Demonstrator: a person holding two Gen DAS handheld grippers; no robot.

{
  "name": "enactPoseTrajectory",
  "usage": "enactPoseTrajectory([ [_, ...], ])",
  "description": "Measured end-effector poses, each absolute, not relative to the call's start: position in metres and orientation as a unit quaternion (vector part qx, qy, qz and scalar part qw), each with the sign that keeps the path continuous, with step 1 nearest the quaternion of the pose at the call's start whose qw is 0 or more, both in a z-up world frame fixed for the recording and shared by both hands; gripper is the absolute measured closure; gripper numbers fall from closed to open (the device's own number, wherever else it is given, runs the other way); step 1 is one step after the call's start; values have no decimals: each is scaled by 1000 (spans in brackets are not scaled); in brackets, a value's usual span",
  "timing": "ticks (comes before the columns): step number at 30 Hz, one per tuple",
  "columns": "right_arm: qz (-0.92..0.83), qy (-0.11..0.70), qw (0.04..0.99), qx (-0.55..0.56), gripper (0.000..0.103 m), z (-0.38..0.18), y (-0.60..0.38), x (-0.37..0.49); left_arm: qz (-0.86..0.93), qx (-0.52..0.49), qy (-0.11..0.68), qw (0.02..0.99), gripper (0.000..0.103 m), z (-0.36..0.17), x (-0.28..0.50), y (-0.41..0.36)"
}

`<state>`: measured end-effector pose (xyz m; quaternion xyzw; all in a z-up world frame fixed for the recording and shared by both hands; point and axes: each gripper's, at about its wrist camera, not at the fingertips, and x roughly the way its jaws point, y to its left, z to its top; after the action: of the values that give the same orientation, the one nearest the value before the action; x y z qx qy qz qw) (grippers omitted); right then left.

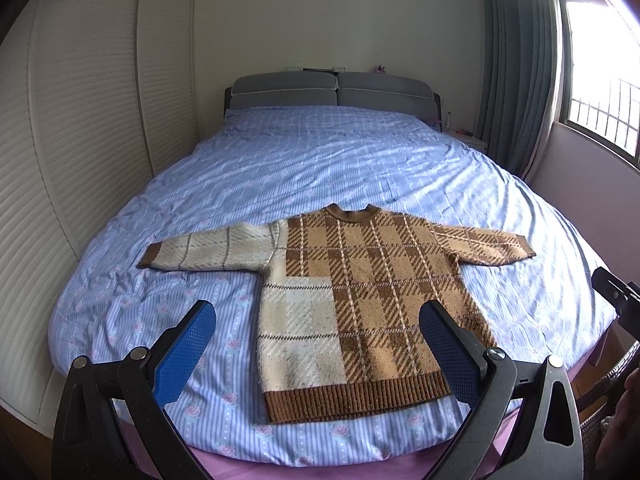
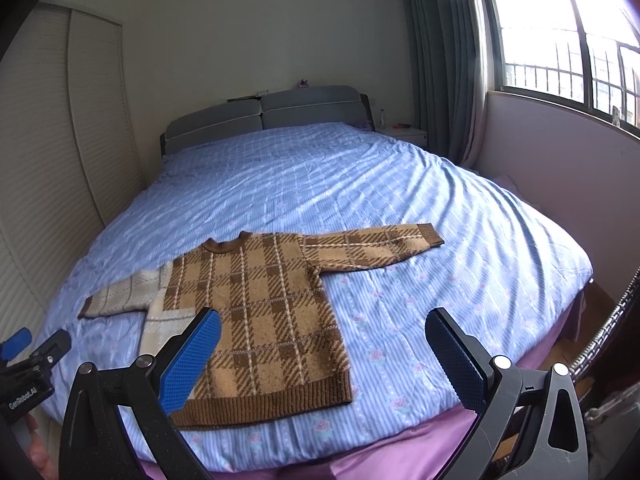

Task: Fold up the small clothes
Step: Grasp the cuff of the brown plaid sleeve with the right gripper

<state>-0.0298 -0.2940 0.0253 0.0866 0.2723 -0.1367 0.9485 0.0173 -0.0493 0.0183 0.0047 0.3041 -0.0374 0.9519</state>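
A bed [image 1: 320,168] with a blue striped floral cover fills the middle of both views, its grey padded headboard [image 1: 334,90] at upper centre. A slatted cream wardrobe [image 1: 80,140] runs down the left edge, and a window [image 2: 560,32] with grey curtains sits at upper right. The plaid sweater [image 1: 360,300] lies flat near the foot of the bed, lower centre, sleeves spread, brown and tan with a cream panel on its left part. Along the bottom edge, the left gripper [image 1: 316,320] hangs above the sweater's hem, jaws wide and empty. The right gripper [image 2: 322,326] hovers likewise, jaws wide, holding nothing.
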Motion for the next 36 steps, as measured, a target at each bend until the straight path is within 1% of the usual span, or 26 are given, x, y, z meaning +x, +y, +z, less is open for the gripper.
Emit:
enactPoseTrajectory([
  [9, -153, 241, 948, 139, 0, 17, -372, 19, -75, 17, 264, 962, 0, 17, 83, -142],
  [12, -166, 238, 946, 146, 0, 9, -404, 42, -89, 16, 251, 964, 0, 8, 107, -178],
  [17, -189, 231, 939, 170, 1, -11, -461, 80, -97, 16, 259, 961, 0, -13, 157, -238],
  [19, -196, 233, 937, 173, 2, -23, -482, 97, -96, 21, 251, 963, 0, -21, 175, -261],
  [22, -198, 244, 931, 185, 11, -43, -512, 126, -100, 34, 252, 962, 0, -39, 201, -293],
  [24, -203, 255, 925, 193, 24, -59, -531, 145, -108, 35, 261, 959, 0, -53, 219, -309],
  [31, -201, 275, 907, 247, 39, -120, -585, 197, -97, 34, 284, 953, 0, -95, 266, -343],
  [34, -188, 284, 892, 298, 49, -145, -605, 214, -91, 37, 297, 950, 0, -109, 278, -350],
  [36, -186, 294, 880, 324, 59, -159, -616, 222, -87, 37, 300, 949, 0, -114, 283, -354],
])
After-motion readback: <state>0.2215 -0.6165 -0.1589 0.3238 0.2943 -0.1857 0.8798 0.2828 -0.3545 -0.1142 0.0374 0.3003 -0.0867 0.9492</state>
